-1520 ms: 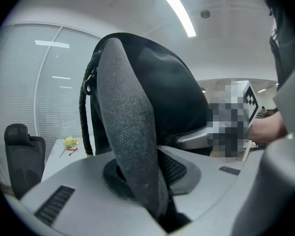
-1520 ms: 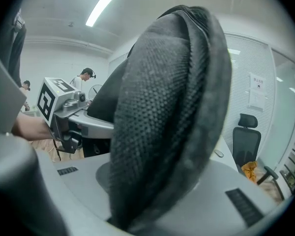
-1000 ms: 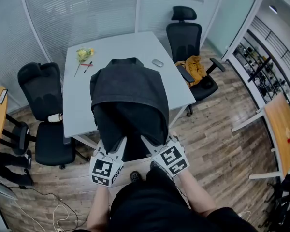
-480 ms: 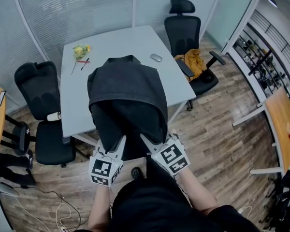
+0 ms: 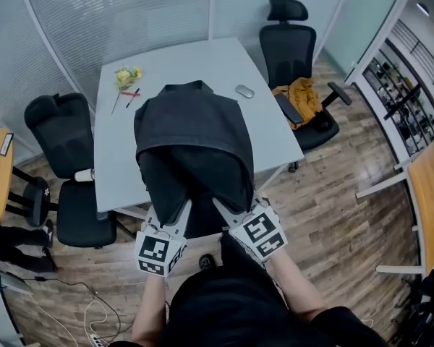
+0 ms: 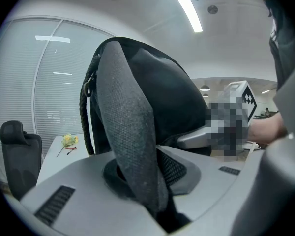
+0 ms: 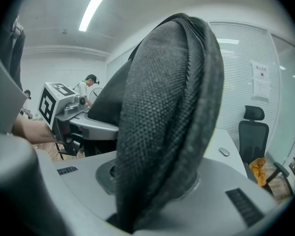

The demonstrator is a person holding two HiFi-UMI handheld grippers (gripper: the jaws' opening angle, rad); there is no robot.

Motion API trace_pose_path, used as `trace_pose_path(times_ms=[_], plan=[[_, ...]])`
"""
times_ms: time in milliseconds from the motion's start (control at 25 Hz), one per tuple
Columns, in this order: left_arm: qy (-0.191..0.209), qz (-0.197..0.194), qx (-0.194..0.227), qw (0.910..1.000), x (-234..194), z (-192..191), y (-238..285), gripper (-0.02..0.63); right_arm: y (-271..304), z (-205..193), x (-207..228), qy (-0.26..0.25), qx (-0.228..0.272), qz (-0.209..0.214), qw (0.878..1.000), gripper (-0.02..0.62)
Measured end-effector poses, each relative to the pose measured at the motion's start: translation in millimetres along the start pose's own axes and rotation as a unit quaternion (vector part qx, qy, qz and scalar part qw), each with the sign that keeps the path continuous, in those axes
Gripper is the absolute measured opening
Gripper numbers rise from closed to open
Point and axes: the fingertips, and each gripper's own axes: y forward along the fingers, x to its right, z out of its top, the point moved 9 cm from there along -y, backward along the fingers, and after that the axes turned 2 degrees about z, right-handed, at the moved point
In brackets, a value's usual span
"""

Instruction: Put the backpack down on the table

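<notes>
The dark grey backpack [image 5: 192, 139] hangs between both grippers, its body over the near part of the white table [image 5: 119, 157]. My left gripper [image 5: 182, 210] is shut on a grey mesh shoulder strap [image 6: 130, 132], which runs up from between its jaws. My right gripper [image 5: 220, 208] is shut on the other padded strap [image 7: 169, 107]. In the left gripper view the left gripper [image 6: 140, 183] has the strap pinched between its pads. In the right gripper view the right gripper [image 7: 150, 186] grips its strap the same way. The backpack's underside is hidden, so contact with the table cannot be told.
A yellow flower bunch [image 5: 126, 76] and a computer mouse [image 5: 244, 91] lie on the far part of the table. A black office chair [image 5: 65, 165] stands at the left. Another black chair [image 5: 296, 45] at the back right holds a yellow garment [image 5: 304, 96]. The floor is wood.
Both grippers have carried the backpack a little forward over the table. The hold on both straps is the same.
</notes>
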Motion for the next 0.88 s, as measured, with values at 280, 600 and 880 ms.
trace_pose_path(times_ms=[280, 600, 880], plan=[[-0.01, 0.019, -0.003, 0.9998, -16.3, 16.4, 42.8, 0.063, 20.1, 17.1, 49.8, -0.007, 0.003, 0.02, 1.0, 0.1], [-0.019, 0.048, -0.015, 0.9985, -16.9, 33.8, 90.4, 0.063, 31.8, 20.4, 109.0, -0.012, 0.001, 0.053, 0.998, 0.101], [-0.026, 0.078, -0.025, 0.9963, -16.2, 43.4, 126.4, 0.063, 44.1, 21.6, 153.0, -0.018, 0.01, 0.085, 0.996, 0.101]])
